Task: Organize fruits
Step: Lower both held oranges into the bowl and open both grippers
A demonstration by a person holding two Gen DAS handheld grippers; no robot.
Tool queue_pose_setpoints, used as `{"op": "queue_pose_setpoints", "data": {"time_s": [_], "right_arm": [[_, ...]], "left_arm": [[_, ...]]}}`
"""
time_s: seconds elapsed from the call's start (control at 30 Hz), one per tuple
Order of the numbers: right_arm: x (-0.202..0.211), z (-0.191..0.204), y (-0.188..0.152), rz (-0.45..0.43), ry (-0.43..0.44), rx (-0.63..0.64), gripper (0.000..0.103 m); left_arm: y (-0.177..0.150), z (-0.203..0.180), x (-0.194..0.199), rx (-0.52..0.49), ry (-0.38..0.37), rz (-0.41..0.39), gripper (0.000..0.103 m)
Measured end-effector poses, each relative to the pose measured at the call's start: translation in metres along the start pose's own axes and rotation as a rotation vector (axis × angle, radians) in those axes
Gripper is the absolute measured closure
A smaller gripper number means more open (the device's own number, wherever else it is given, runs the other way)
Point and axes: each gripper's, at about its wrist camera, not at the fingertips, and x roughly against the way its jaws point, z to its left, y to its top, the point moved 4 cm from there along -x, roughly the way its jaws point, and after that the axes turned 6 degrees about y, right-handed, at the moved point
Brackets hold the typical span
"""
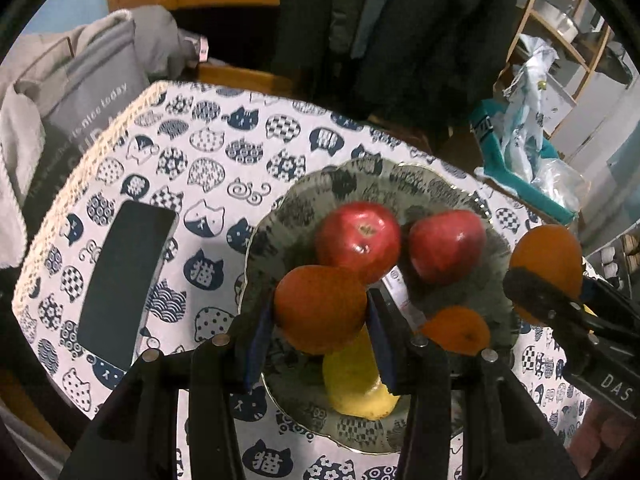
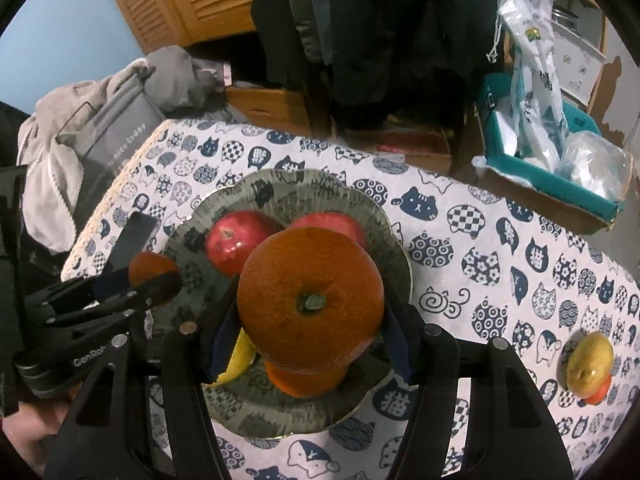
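A glass plate (image 1: 288,216) (image 2: 240,188) on the cat-print cloth holds two red apples (image 1: 358,242) (image 1: 446,246), an orange (image 1: 456,330) and a yellow fruit (image 1: 356,384). My left gripper (image 1: 320,316) is shut on an orange (image 1: 320,308) above the plate's near side. My right gripper (image 2: 310,332) is shut on a larger orange (image 2: 310,300) above the plate; it also shows at the right of the left wrist view (image 1: 546,264). A yellow fruit (image 2: 590,364) lies on an orange one (image 2: 598,394) on the cloth at right.
A dark phone (image 1: 126,284) lies on the cloth left of the plate. A grey bag and clothes (image 1: 80,92) sit beyond the table's left edge. A teal box with plastic bags (image 2: 552,152) stands at the far right. Dark coats hang behind.
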Motion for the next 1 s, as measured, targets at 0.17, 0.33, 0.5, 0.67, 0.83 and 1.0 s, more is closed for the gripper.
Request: {"op": "queue_pose_setpoints", "data": {"time_s": [0.17, 0.33, 0.5, 0.67, 0.83, 1.0], "right_arm": [[-0.006, -0.001, -0.001, 0.012, 0.011, -0.014, 0.040], [-0.010, 0.000, 0.000, 0.017, 0.020, -0.019, 0.040], [-0.013, -0.002, 0.000, 0.025, 0.034, -0.031, 0.040], [-0.018, 0.002, 0.003, 0.036, 0.054, -0.035, 0.040], [-0.030, 0.014, 0.002, 0.060, 0.054, -0.009, 0.040], [-0.043, 0.026, -0.002, 0.091, 0.049, 0.018, 0.040]], "left_arm": [[-0.003, 0.000, -0.011, -0.004, 0.004, 0.032, 0.057], [-0.006, 0.002, -0.018, -0.003, 0.002, 0.054, 0.056], [-0.004, 0.009, -0.016, 0.024, 0.005, 0.046, 0.037], [-0.002, 0.016, -0.003, 0.046, 0.005, 0.026, 0.037], [-0.001, 0.029, 0.010, 0.063, 0.032, 0.002, 0.037], [-0.002, 0.044, 0.017, 0.080, 0.055, -0.006, 0.037]]}}
